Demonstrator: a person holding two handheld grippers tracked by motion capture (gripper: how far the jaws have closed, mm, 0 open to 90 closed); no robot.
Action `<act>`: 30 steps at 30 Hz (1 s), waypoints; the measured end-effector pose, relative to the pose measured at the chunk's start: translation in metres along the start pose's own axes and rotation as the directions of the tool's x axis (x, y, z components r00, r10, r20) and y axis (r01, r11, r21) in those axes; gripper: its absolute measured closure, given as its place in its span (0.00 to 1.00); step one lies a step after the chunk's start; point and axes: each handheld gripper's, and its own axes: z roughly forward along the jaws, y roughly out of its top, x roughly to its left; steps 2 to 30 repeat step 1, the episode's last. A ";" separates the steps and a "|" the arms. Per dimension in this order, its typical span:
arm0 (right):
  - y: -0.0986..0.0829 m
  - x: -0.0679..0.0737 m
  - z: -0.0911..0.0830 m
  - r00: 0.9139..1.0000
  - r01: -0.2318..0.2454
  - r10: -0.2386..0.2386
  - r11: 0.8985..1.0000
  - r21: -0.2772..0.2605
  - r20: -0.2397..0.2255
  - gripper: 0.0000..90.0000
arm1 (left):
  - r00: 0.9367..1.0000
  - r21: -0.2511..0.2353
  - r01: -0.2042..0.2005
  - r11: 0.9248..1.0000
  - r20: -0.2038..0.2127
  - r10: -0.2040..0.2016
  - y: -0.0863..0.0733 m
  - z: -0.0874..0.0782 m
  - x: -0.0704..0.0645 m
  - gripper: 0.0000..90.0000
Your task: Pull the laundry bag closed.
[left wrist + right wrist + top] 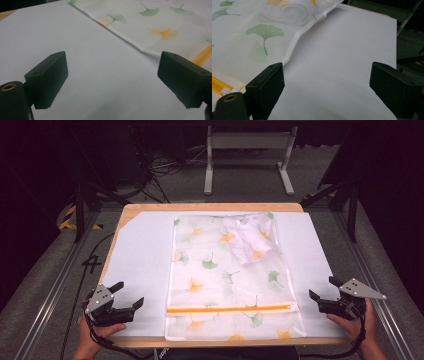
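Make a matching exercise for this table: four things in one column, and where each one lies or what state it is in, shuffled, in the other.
Things:
1. mesh bag
2. orange zipper
3. white cloth
4. left tongs

Places or states:
A. bunched up inside the far right corner of the bag
B. open, holding nothing, at the near left of the table
C. spread flat in the middle of the white sheet
D. runs across the bag near its near edge

Pairs: 1-C, 2-D, 3-A, 4-B
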 end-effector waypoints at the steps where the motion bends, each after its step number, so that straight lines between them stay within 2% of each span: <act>1: 0.000 0.000 0.000 1.000 0.002 -0.002 1.000 0.000 -0.003 0.15 | 1.000 -0.003 0.004 1.000 0.000 -0.004 0.000 0.001 0.000 0.12; 30: 0.000 0.000 0.000 1.000 0.002 -0.002 1.000 0.000 -0.003 0.15 | 1.000 -0.003 0.004 1.000 0.000 -0.004 0.000 0.001 0.000 0.12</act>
